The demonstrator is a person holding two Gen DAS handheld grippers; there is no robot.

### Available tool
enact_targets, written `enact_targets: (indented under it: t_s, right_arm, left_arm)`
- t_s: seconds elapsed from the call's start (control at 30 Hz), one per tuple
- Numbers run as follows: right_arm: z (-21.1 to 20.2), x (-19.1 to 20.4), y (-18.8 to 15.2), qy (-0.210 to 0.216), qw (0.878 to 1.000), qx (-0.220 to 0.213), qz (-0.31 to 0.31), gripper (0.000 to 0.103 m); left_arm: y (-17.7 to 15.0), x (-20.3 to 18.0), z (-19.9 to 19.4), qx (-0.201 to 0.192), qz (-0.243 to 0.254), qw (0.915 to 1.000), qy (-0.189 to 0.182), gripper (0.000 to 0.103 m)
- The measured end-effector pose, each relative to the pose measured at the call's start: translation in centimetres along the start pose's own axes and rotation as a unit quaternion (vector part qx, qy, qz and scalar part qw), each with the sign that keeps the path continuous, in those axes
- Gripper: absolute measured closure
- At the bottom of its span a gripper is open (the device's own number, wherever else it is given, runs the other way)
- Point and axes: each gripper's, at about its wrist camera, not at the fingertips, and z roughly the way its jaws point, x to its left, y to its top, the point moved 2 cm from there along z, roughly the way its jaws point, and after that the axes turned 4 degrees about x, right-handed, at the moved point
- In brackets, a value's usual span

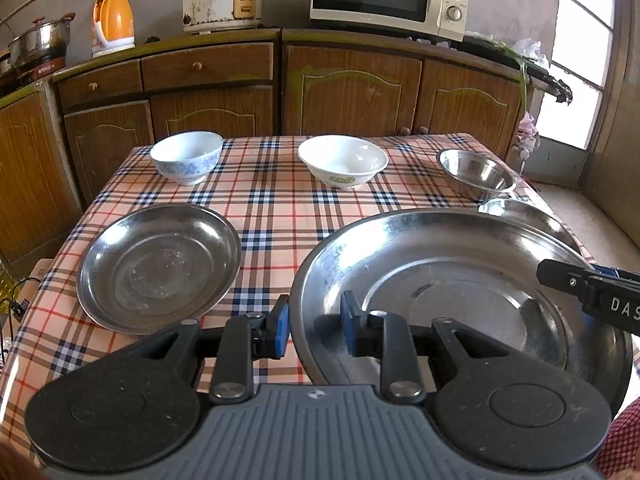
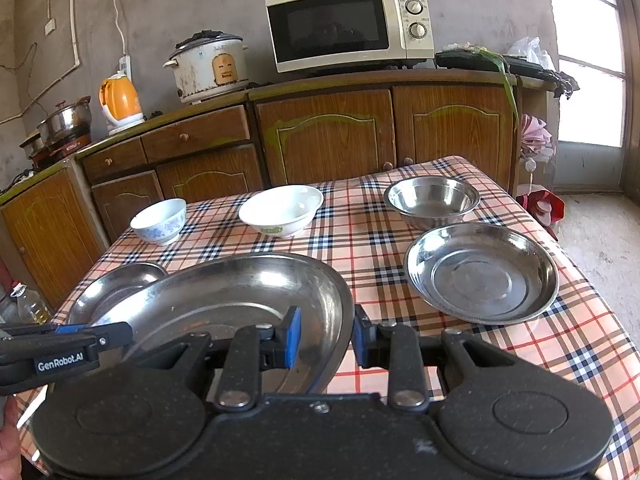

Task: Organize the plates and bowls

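The left tool (image 1: 314, 326) has its blue pads on each side of the near-left rim of the big steel plate (image 1: 460, 280). The right tool (image 2: 326, 338) sits the same way on the other side of the rim. Both look closed on the rim, one pad inside and one outside.

The big steel plate is tipped up, between a left steel plate (image 1: 160, 268) and a right steel plate (image 2: 480, 274), on the checked counter (image 1: 272, 208).

I think the plate is thin, hard and light. It will not bend or break. But it is shiny and slippery, so it could slide out or swing. The rim is the best place to hold, with two tools far apart.

Behind stand a blue-patterned bowl (image 1: 187, 156), a white bowl (image 1: 343, 160) and a steel bowl (image 1: 476, 174). The two china bowls could crack, so go gently.
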Motion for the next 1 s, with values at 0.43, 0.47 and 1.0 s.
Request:
enact_targets:
  t_s: [0.43, 0.47, 1.0]
  right_arm:
    - [0.8, -0.4, -0.9, -0.003, 1.0, 0.014, 0.005, 0.069]
    - [0.8, -0.4, -0.9, -0.003, 1.0, 0.015, 0.006, 0.069]
    - [2.2, -1.0, -2.2, -0.002, 0.999, 0.035, 0.01, 0.069]
  left_arm:
    - [-0.8, -0.1, 0.9, 0.014, 0.002, 0.9999, 0.0, 0.076]
    - [-0.9, -0.1, 1.0, 0.015, 0.002, 0.9999, 0.0, 0.076]
    - [-1.7, -0.2, 2.2, 0.032, 0.007, 0.9995, 0.004, 0.076]
